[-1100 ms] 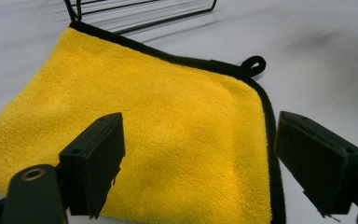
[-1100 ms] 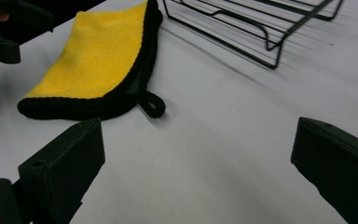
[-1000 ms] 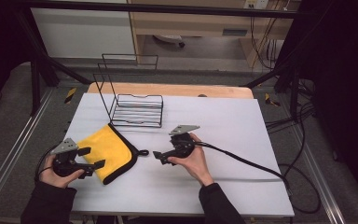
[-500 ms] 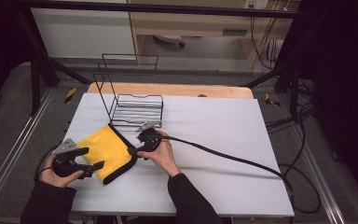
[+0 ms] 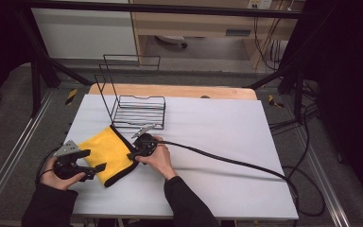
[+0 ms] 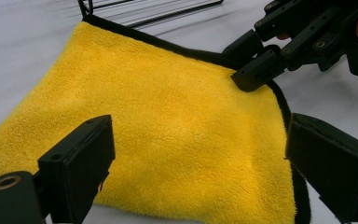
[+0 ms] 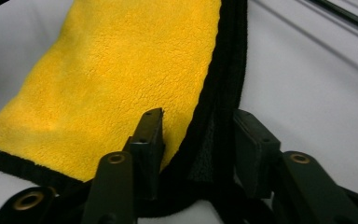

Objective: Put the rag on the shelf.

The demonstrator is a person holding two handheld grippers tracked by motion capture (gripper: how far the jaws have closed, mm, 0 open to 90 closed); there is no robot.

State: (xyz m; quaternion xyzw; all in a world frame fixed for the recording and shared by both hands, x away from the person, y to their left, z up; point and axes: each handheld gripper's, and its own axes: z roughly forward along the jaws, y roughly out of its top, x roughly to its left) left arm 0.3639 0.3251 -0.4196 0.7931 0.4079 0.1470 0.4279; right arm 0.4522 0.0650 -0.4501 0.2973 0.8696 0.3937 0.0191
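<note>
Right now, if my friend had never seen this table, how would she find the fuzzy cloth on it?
Start at the white table and find the black wire rack standing near its far left side. Just in front of that rack, towards the person, lies the cloth, flat on the table. It is the one bright yellow, fluffy thing there, edged all round with a black border.
</note>
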